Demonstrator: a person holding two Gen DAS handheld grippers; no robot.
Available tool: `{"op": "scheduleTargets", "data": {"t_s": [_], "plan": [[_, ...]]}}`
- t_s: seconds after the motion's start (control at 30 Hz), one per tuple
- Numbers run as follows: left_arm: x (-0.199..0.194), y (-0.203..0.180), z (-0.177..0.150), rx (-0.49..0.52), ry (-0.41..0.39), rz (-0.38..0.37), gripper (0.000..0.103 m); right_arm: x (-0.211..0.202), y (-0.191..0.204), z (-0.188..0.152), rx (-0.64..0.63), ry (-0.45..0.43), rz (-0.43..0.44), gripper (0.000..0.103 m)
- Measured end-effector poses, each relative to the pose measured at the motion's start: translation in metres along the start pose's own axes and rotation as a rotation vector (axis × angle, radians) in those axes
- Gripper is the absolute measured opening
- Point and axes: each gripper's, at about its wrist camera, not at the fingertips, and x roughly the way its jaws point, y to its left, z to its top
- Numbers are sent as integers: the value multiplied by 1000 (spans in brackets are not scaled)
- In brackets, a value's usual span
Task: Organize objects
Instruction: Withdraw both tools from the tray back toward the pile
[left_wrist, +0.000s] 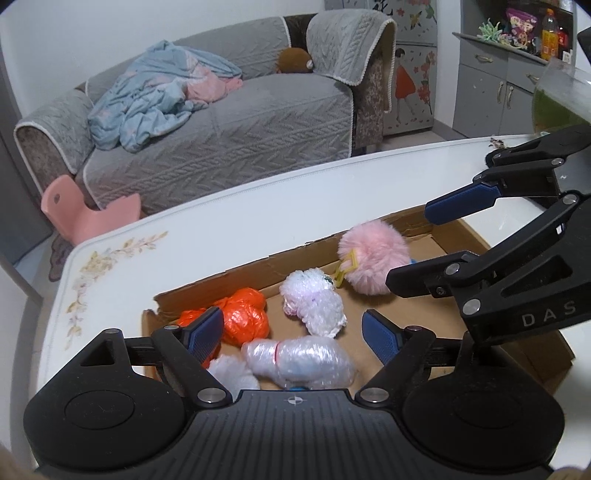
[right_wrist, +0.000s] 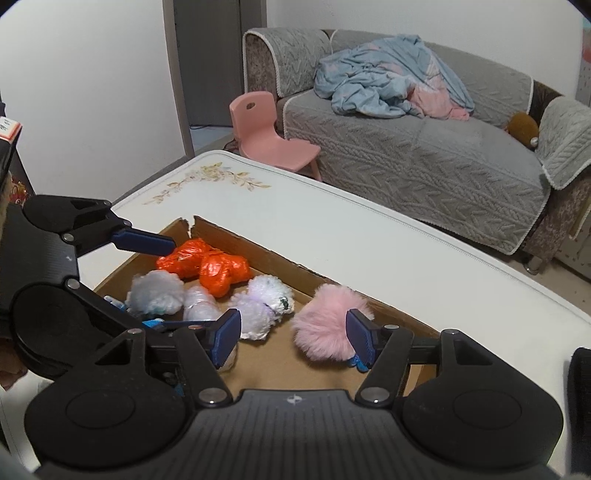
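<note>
The pink pom-pom (right_wrist: 328, 325) lies in the shallow cardboard tray (right_wrist: 258, 243), toward its right end, just short of the far wall and apart from the other bundles. Looking along my right gripper (right_wrist: 291, 338), it sits directly ahead and low between the spread jaws, nearer the right-hand pad; nothing is pinched. Round and fluffy, it has no long axis I can make out, so I judge any approach angle would serve. To its left lie a white netted bundle (right_wrist: 264, 306), a bubble-wrapped bundle (left_wrist: 299, 363), another pale wrapped lump (right_wrist: 157, 291) and the orange plastic bundle (right_wrist: 207, 264) near the tray's left corner. My left gripper (left_wrist: 291, 334) hangs over that left end, jaws wide and empty, the bubble-wrapped bundle just below it with its length running across the jaws. So the right hand is nearer the pom-pom, the left nearer the wrapped things. The tray rests on a white table (right_wrist: 332, 229).
</note>
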Motion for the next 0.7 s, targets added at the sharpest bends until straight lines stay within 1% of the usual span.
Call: {"op": "scheduleTargets", "data": {"t_s": [0.1,0.27,0.4,0.43,0.57,0.7], "plan": [[-12,3,-6,-3,-3,14,87,-8,5,-2,-13,-1,-5,61],[-30,17,-15,-63,-2,4,87,-17,18,-6,-42,-4,-8,65],[-48,20,-27,-68,-20,7,89,-28,26,-11,-48,-20,-7,67],[-53,22,-32,-72,-25,7,89,-31,28,-12,-48,-28,-4,69],[-68,23,-54,-82,-42,6,90,-46,37,-22,-49,-44,-1,72],[-83,21,-86,-97,-62,-1,91,-62,50,-40,-63,-65,11,75]]}}
